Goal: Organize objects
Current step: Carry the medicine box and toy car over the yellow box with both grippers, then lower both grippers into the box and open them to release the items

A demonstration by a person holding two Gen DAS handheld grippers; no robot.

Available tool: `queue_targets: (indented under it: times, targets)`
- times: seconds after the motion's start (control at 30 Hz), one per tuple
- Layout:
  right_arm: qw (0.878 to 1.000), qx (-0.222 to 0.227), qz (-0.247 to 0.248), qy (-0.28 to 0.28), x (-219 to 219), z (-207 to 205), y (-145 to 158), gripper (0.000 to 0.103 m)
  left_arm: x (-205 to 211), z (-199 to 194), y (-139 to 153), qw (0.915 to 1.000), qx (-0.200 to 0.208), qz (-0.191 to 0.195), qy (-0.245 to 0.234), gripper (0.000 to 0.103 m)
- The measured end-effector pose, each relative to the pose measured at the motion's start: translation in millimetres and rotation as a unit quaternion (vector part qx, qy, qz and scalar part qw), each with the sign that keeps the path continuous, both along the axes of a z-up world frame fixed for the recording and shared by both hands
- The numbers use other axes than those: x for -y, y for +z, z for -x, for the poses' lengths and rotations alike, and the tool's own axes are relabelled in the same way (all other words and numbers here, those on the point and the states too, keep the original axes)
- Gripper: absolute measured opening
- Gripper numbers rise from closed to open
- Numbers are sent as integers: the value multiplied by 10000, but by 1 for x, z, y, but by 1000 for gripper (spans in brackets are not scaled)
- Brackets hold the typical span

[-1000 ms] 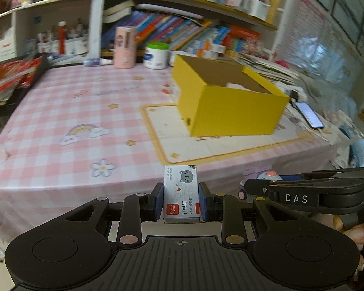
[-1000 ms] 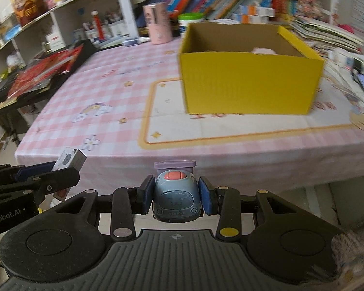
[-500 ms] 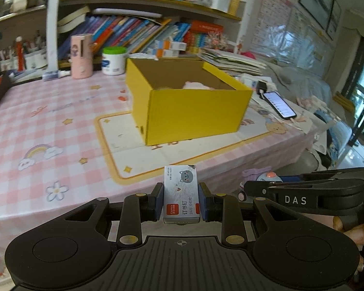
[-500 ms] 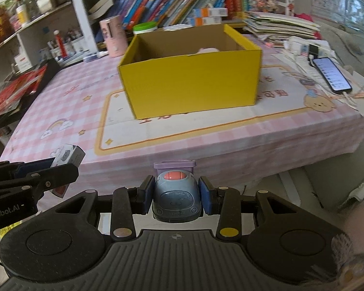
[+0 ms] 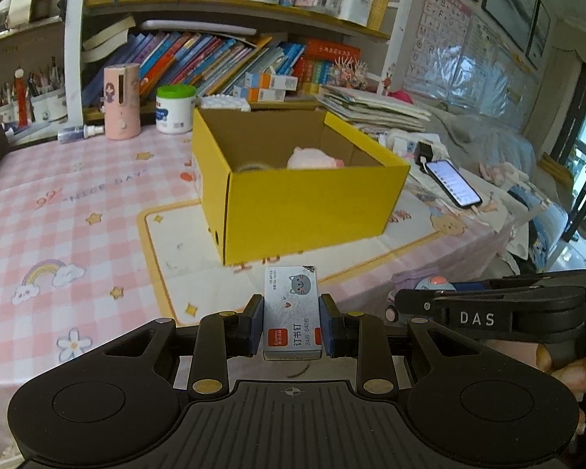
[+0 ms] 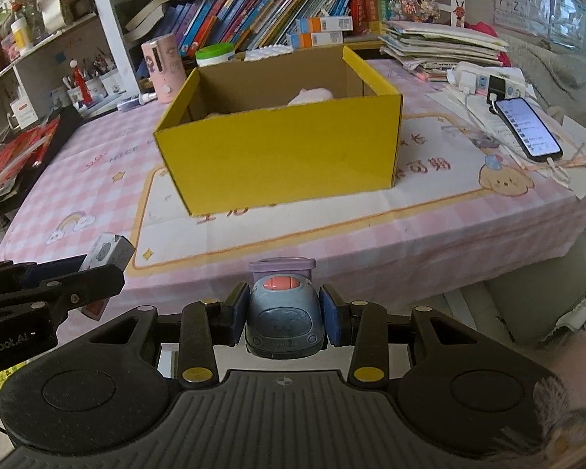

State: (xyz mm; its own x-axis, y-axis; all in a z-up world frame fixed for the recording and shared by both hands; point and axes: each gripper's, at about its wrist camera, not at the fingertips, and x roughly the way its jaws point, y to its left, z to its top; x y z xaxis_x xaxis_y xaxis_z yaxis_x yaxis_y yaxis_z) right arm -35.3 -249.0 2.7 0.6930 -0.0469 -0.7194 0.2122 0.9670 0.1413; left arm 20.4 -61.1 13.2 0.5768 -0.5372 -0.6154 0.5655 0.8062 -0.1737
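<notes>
My left gripper [image 5: 292, 320] is shut on a small white staple box [image 5: 291, 308] with a grey cat drawing and a red label. It hangs over the near edge of the pink checked table [image 5: 78, 203]. My right gripper [image 6: 284, 312] is shut on a grey-blue toy car [image 6: 284, 318] with a red button and a purple back. An open yellow cardboard box [image 5: 304, 199] [image 6: 281, 148] stands on a cream mat [image 6: 332, 215] just beyond both grippers. Something pink [image 5: 312, 158] lies inside it. Each gripper shows at the edge of the other's view.
A lit phone [image 6: 527, 127] on a charging cable lies on the table's right side beside stacked papers [image 6: 441, 45]. A pink cup [image 5: 122, 101] and a green-lidded white jar [image 5: 175, 108] stand behind the box. Crowded bookshelves [image 5: 222, 58] rise behind the table.
Both grippers have moved nearer to the table and swung round, so the yellow box now sits larger and closer to the middle of each view. Both grips are unchanged.
</notes>
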Motion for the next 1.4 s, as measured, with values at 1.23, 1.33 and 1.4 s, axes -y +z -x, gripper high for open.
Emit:
queue_targets:
  times: [1.23,1.33,1.4]
  targets:
    - [9888,798,252,1235,114,-205,39,37,139,-150,-4,9930,392,-595,942,28]
    - [9880,681,241,1369,114,-217,31,37,142,-155,-8,9921,368,-689,985,28]
    - [9873,599,226,1453,114,-224,26,37,146,-155,-10,9915,417,-769,959,28]
